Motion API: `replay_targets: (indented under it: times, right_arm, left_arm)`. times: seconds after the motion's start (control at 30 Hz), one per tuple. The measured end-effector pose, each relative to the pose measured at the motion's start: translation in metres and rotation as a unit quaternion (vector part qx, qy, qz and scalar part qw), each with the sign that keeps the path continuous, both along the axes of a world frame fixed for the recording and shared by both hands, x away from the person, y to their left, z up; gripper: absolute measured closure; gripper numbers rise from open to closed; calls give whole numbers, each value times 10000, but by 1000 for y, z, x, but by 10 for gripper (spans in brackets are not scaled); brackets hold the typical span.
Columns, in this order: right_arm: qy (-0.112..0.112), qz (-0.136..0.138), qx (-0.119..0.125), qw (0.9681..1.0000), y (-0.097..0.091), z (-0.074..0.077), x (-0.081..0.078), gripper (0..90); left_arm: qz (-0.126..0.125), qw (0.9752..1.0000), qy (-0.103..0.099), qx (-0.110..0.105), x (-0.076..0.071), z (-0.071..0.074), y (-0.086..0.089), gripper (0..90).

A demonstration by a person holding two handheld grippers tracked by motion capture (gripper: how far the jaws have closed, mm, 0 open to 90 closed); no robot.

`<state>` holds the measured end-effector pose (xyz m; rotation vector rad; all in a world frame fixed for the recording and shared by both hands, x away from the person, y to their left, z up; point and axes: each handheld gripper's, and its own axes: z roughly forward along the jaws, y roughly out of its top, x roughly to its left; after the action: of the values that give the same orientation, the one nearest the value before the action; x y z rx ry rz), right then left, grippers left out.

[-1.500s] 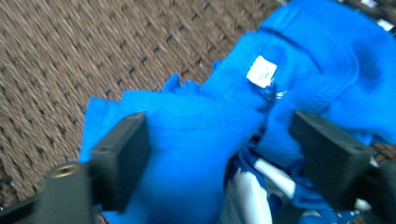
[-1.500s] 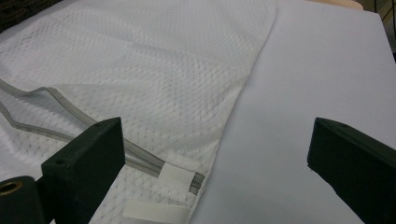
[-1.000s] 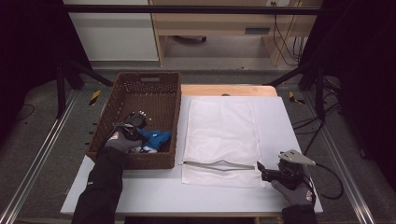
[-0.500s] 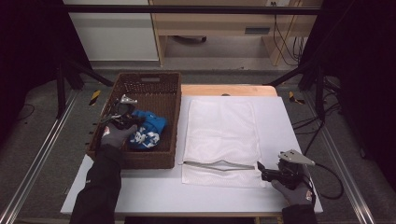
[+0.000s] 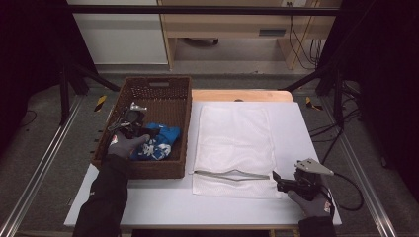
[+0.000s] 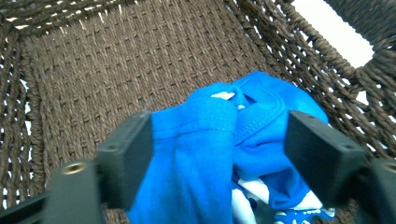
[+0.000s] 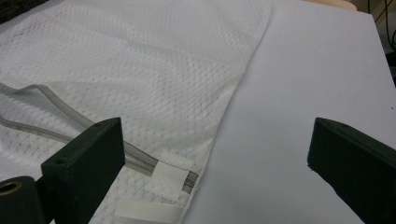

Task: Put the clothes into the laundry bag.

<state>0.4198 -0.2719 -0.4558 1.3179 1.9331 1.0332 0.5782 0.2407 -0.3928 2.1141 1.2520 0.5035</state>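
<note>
A dark wicker basket (image 5: 148, 89) sits at the left of the white table (image 5: 163, 205), and a blue garment with white print (image 5: 159, 143) lies bunched inside it toward the near end. The left gripper (image 5: 129, 118) is down in the basket just beside that garment, a gloved left hand (image 5: 124, 146) on it, dark sleeve running to the bottom edge. To the right, a white mesh bag (image 5: 234, 143) lies flat, its grey zipper (image 5: 232, 174) gaping slightly along the near side. The right gripper (image 5: 274, 178) rests low at the bag's near right corner, held by the right hand (image 5: 311, 203); from up here its jaws are too small to judge.
</note>
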Motion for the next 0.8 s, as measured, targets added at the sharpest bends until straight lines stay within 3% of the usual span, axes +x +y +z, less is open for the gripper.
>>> replay_targets:
  times: [0.07,0.23,0.33,0.37,0.43,0.5,0.67,0.7,0.73,0.77,0.8]
  right_arm:
    - [0,-2,0,10000,0,0,0,43]
    - [13,17,-26,10000,1,-1,0,40]
    - [30,41,-45,10000,2,-1,0,37]
    - [30,68,-73,9999,3,-2,1,34]
    - [41,80,-96,9999,3,-3,1,31]
    - [73,66,-117,9999,3,-4,2,30]
    - [69,82,-137,9998,3,-4,1,28]
    - [60,80,-137,9999,3,-4,1,28]
    - [60,80,-137,9999,3,-4,1,28]
    - [71,71,-141,9998,3,-5,2,28]
    - [71,71,-141,9998,3,-5,2,28]
  left_arm:
    - [-46,10000,50,14,-2,-1,-1,152]
    - [-413,9985,144,323,-9,-5,-8,91]
    - [-447,9980,271,356,-7,-9,-8,60]
    - [-439,9969,457,471,-5,-16,-9,50]
    - [-417,9963,544,524,-4,-18,-10,34]
    - [-412,9929,804,773,0,-24,-13,34]
    - [-391,9918,953,751,2,-28,-13,29]
    - [-419,9902,1038,841,3,-31,-14,26]
    - [-419,9902,1038,841,3,-31,-14,25]
    - [-408,9869,1187,1011,5,-34,-16,27]
    - [-408,9869,1187,1011,5,-34,-16,28]
